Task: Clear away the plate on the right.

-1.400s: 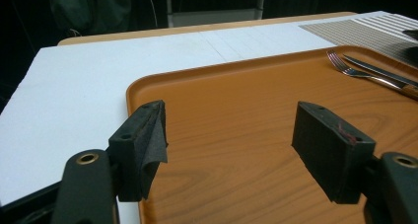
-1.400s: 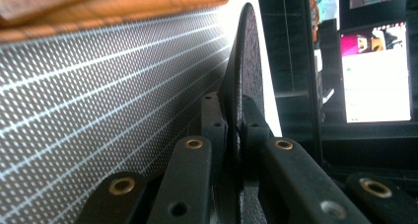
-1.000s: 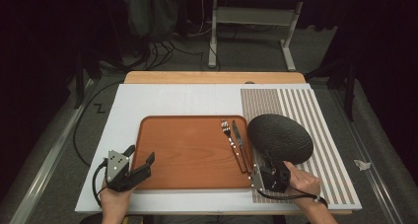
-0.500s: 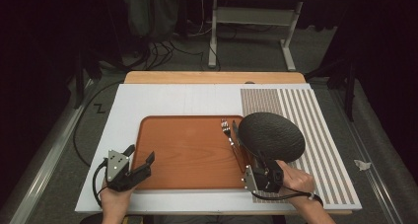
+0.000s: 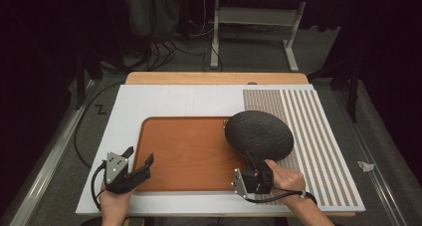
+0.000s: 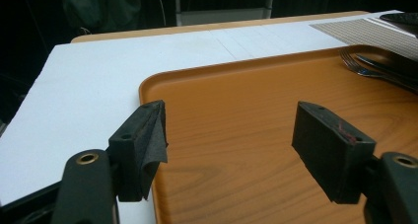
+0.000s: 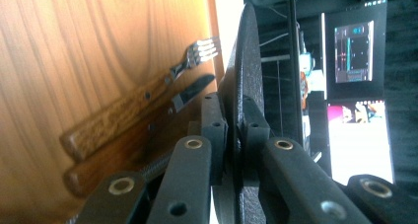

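Note:
A dark round plate (image 5: 259, 135) hangs tilted over the right end of the orange-brown tray (image 5: 184, 151). My right gripper (image 5: 255, 162) is shut on its near rim. In the right gripper view the pads (image 7: 213, 121) clamp the plate (image 7: 246, 61) edge-on, and a wooden-handled fork (image 7: 148, 93) and knife (image 7: 190, 91) lie on the tray beneath it. My left gripper (image 5: 140, 162) stands open at the tray's front left corner. In the left gripper view its jaws (image 6: 229, 130) straddle the tray (image 6: 246, 95) rim with nothing between them, and the fork (image 6: 356, 66) shows far right.
The tray lies on a white board (image 5: 164, 99) over a wooden table. A brown-and-white striped mat (image 5: 308, 121) covers the board's right part. Cables lie on the floor beyond the table at the left, and a desk frame (image 5: 249, 17) stands behind.
My right gripper has carried the plate leftward from the striped mat to above the tray's right end, where it now covers the fork and knife from above. The left gripper has kept still.

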The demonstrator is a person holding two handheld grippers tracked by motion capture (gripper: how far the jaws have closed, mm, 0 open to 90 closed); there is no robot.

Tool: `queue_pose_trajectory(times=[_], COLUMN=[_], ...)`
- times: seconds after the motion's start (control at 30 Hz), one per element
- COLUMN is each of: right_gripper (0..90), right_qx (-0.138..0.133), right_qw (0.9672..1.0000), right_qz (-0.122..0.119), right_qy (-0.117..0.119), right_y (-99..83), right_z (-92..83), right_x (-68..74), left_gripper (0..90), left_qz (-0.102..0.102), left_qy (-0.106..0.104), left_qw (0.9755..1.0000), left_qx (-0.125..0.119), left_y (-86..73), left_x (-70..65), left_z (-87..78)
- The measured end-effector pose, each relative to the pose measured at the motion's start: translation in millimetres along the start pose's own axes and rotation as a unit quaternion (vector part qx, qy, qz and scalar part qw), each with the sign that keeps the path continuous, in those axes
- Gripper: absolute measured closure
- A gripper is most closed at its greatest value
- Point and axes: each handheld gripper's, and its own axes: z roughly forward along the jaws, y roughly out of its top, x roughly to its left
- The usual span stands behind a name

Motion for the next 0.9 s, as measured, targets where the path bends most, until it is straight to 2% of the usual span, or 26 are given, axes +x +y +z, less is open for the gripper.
queue_pose_trajectory(times=[0.37,0.73,0.9], right_gripper=[86.9,86.9,86.9], right_qx=[-0.025,-0.058,-0.064], right_qw=[0.9995,0.9975,0.9969], right_qz=[-0.016,-0.038,-0.040], right_qy=[0.006,0.013,0.019], right_y=[21.8,48.3,57.4], right_z=[3.1,5.7,7.6], right_x=[3.9,9.9,13.8], left_gripper=[29.3,29.4,29.3], left_qz=[-0.001,-0.004,-0.003], left_qy=[0.005,0.009,0.010], left_qw=[1.0000,1.0000,0.9999], left_qx=[0.001,-0.001,-0.001], left_y=[-0.7,-1.1,-1.2], left_x=[2.6,4.6,4.9], left_z=[-2.5,-4.3,-4.9])
